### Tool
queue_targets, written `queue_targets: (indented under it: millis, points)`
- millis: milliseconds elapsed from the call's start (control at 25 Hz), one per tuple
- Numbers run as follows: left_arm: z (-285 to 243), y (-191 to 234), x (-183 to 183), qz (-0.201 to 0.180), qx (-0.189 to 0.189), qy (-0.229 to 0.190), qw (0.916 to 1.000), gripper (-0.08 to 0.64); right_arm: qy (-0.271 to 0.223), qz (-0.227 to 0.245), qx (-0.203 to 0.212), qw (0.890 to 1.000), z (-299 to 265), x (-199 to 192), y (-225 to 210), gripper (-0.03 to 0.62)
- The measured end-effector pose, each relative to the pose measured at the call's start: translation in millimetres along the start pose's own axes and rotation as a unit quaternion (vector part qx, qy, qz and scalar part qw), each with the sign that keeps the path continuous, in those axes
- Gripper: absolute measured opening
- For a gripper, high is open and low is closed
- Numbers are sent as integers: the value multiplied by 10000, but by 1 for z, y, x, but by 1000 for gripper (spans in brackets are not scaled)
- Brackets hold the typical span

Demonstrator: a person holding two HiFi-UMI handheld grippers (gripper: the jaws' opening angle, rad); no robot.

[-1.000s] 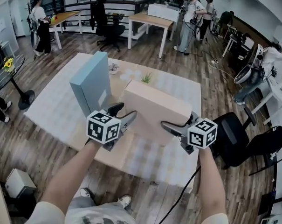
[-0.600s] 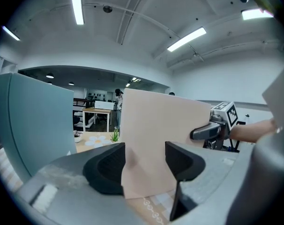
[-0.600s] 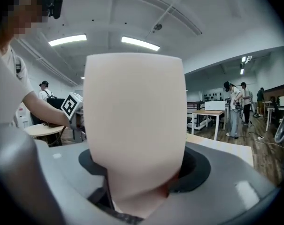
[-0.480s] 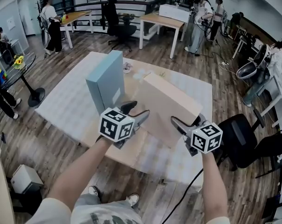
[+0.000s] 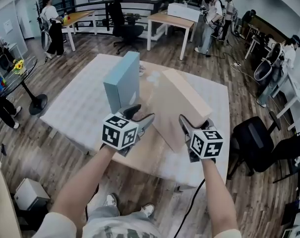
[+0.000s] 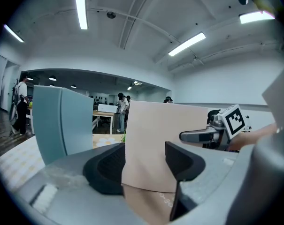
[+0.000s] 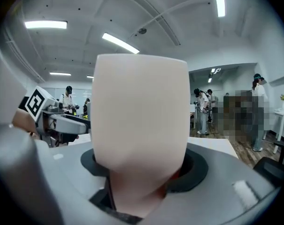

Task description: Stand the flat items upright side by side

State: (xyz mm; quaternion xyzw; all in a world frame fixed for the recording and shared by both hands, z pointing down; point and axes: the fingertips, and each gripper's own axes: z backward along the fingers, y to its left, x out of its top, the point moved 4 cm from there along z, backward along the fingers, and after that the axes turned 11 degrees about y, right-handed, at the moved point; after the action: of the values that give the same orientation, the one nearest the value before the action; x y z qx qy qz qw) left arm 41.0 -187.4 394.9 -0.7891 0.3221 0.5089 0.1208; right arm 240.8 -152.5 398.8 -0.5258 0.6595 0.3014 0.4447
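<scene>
A light blue flat box stands upright on the table; it shows at the left of the left gripper view. To its right a beige flat box leans steeply, its near end raised. My left gripper grips its near left corner, with the beige box wedged between both pads. My right gripper is at the near right corner. Its jaws are closing with the beige box filling the gap, both pads against it. Each gripper shows in the other's view: right gripper, left gripper.
The boxes rest on a wooden board laid over a white patterned table. A small plant sits behind the boxes. A black office chair stands at the right. Desks and people fill the background.
The beige box has tipped up from a low slant to a steep lean beside the blue box. Both grippers moved closer together, and the right jaws narrowed onto the box.
</scene>
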Motion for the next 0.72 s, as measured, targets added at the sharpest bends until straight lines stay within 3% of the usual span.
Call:
queue_targets:
  millis: [200,720]
  points:
    - [37,32,-5,41,-69,-136,9999,278,-29,-162,-539,9984,-23,6,35,304]
    - [103,134,-17,-364,-55,-172,9992,278,-4,-188,-1687,9855,-102,37,114,304]
